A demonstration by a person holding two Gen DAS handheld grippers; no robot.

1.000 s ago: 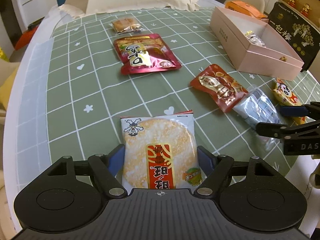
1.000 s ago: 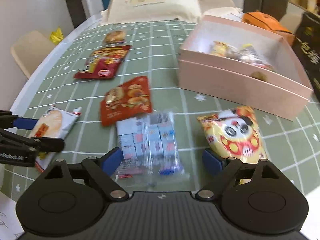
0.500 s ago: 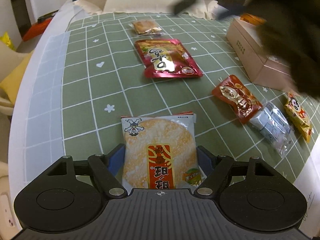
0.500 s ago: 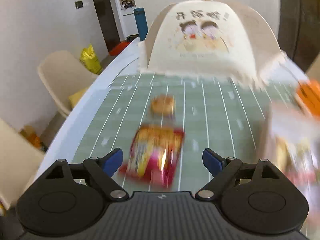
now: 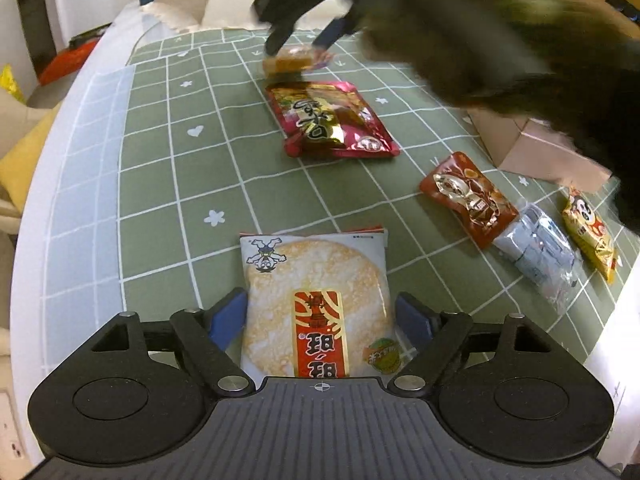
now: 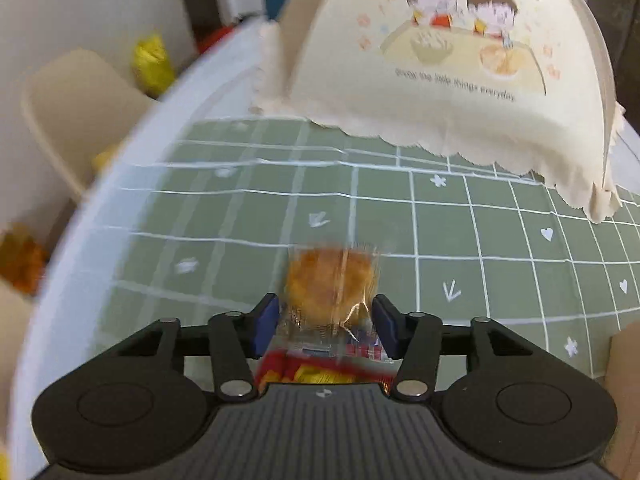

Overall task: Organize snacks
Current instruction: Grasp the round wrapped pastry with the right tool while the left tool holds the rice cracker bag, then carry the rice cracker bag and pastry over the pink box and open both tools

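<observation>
My right gripper (image 6: 326,322) closes around the small round cake packet (image 6: 332,290), lying just beyond the red snack bag (image 5: 330,122); left gripper (image 5: 320,316) opens, straddling the rice cracker (image 5: 316,300).

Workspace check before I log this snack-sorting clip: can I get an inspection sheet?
Surface: green grid cloth on a round table.
Job's things: rice cracker, red bag, brown packet, clear pack, panda bag, small pastry, pink box.
Clutter: food cover.
Grippers: left gripper open astride the rice cracker; right gripper closing around the small pastry.
Cables: nothing seen.
Surroundings: chair.
</observation>
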